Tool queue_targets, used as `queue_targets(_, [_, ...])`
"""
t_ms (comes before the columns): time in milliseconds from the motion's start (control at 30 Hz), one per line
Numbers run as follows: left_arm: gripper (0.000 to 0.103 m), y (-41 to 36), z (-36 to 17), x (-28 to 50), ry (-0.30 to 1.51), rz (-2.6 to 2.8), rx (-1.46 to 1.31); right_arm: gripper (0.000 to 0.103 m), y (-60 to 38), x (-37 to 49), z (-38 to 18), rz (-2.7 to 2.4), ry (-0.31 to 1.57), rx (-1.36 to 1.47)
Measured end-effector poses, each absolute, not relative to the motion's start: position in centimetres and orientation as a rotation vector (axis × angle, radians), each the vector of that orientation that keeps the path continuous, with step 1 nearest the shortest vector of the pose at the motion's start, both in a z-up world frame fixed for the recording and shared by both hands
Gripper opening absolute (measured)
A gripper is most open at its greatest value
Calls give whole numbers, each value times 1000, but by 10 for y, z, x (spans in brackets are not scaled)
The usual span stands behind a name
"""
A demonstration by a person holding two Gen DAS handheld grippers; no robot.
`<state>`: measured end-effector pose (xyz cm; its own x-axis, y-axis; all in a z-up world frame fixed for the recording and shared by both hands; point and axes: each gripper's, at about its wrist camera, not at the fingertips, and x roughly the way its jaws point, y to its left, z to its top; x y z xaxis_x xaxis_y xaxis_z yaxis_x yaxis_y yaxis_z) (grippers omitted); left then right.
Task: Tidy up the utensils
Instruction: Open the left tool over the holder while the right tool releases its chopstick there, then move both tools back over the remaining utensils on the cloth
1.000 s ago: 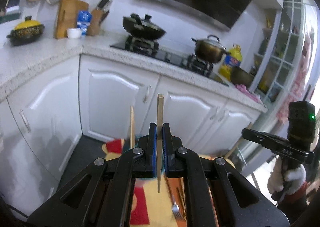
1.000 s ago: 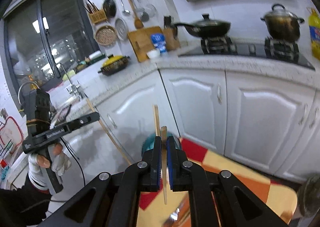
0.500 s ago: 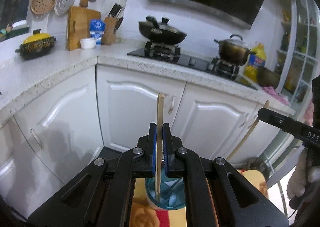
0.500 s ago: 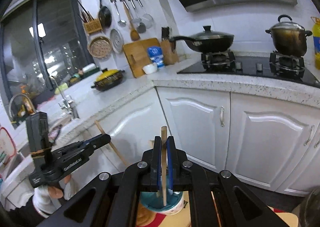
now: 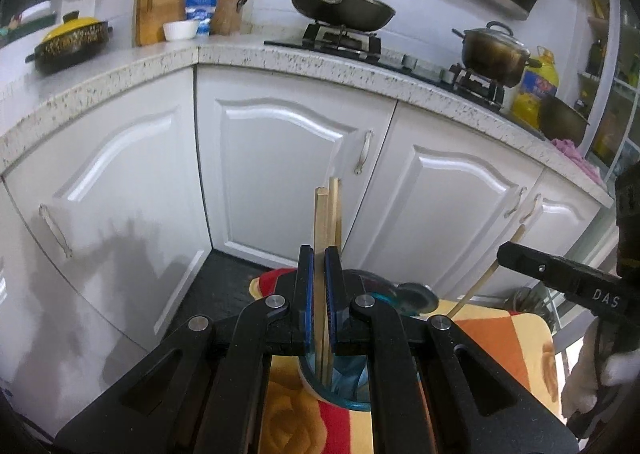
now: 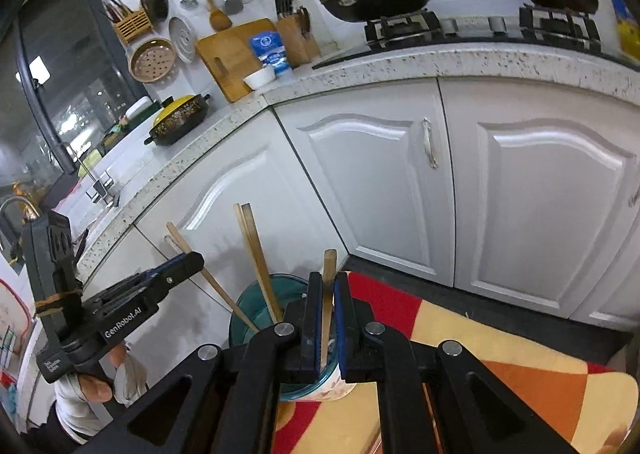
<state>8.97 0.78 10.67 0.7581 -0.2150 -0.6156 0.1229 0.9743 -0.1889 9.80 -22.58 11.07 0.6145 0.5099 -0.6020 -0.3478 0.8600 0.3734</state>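
Our left tool [image 5: 319, 290] pinches a chopstick [image 5: 319, 230] above the teal cup [image 6: 260, 304]. Our right tool [image 6: 329, 318] pinches another chopstick [image 6: 328, 286] over it.

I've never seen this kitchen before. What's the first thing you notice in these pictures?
First you notice the two black grippers, each pinching a wooden chopstick: the left gripper and the right gripper, low in the middle. Just under them stands a teal cup with more chopsticks leaning in it, on a bright patterned cloth.

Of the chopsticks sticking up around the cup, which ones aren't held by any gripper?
The pair standing in the cup, leaning on its rim. The left gripper clamps a separate stick, and the right gripper clamps another.
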Motion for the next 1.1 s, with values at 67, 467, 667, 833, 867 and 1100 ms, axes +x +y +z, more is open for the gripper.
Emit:
queue_targets(67, [4,7,105,90,691,-178,-144,5,-228,100,109,492,776,234])
queue_targets(467, [30,8,102,77,714,-186,-174,23,-231,84,95,488,832,238])
queue_targets(667, [40,11,103,58,713,-185,-212,25,-227,68,92,479,833,199])
queue_targets(833, [41,2,99,42,721,-180,-208,25,-226,56,86,465,846,186])
queue_targets(867, [42,0,98,40,723,-182,-208,25,-226,53,85,459,847,178])
queue_targets(1100, [44,-24,85,23,751,-198,-178,27,-231,36,78,426,853,149])
